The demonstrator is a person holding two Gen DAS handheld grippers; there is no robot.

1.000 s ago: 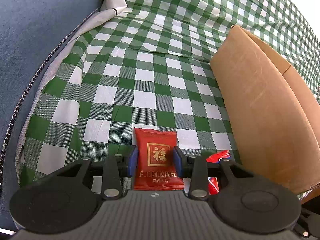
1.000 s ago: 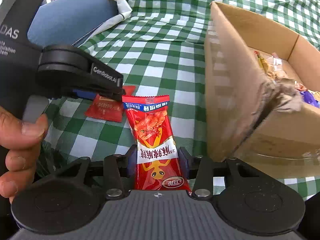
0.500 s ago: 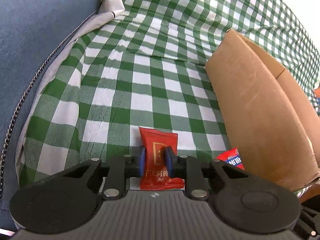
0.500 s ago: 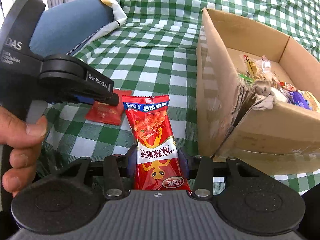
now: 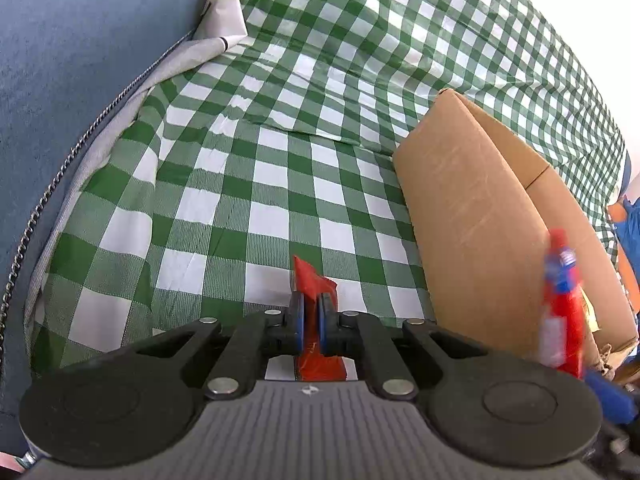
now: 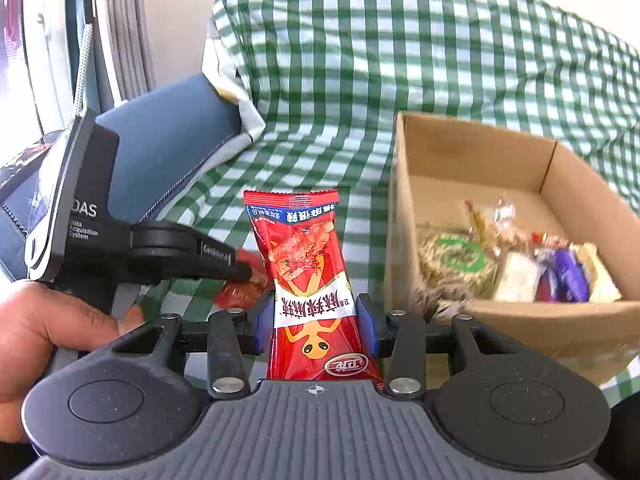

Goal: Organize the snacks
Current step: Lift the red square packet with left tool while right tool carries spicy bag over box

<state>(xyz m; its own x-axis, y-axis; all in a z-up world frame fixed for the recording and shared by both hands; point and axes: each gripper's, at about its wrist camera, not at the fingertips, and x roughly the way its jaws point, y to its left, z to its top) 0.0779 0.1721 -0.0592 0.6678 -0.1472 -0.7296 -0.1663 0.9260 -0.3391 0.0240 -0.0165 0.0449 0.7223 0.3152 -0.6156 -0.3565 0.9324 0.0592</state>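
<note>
We treat the cardboard box (image 6: 472, 160) as the drop spot, open top up. Right gripper (image 6: 316, 320) clamps the tall red snack pack (image 6: 308, 276) left of the box. Left gripper (image 5: 311, 322) pinches the small red packet (image 5: 316, 288), farther left of the box.

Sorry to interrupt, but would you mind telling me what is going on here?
A person is sorting snacks on a green-checked cloth with two handheld grippers. The left gripper has pinched a small red sachet. The right gripper holds a long red snack packet beside an open cardboard box that already contains snacks.
</note>
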